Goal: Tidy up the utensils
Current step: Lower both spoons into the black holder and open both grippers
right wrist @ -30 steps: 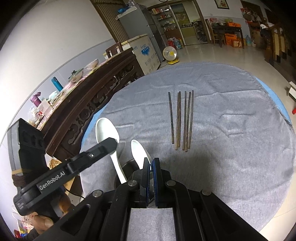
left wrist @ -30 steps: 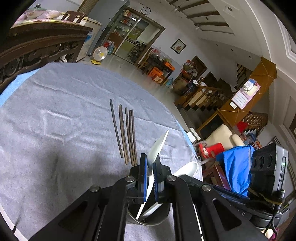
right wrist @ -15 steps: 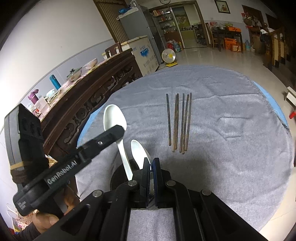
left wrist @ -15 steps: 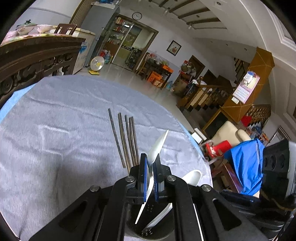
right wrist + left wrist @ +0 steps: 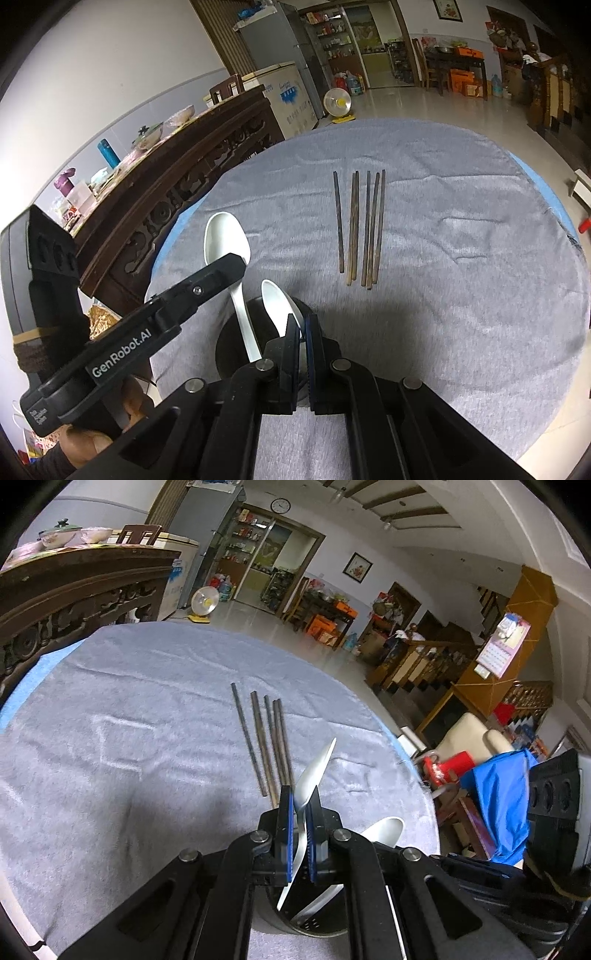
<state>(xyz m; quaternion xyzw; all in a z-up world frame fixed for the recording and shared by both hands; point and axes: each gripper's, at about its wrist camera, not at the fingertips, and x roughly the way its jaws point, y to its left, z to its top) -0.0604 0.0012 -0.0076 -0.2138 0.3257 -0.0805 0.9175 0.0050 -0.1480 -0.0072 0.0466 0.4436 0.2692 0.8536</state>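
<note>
My left gripper (image 5: 300, 806) is clenched on a white spoon (image 5: 314, 771) whose handle already dips into the metal cup (image 5: 314, 925) at the near edge — I should lower it straight beside the second spoon (image 5: 384, 830) — my right gripper (image 5: 302, 328) pinched shut, empty.

Five chopsticks (image 5: 360, 225) at twelve o'clock, two white spoons (image 5: 225, 243) and one utensil holder (image 5: 314, 919) on the cloth.

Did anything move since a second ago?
The left gripper, shut on a white spoon, lifted it a little higher above the holder. The right gripper stayed shut, the second spoon stayed in the holder, and the chopsticks lay still.
</note>
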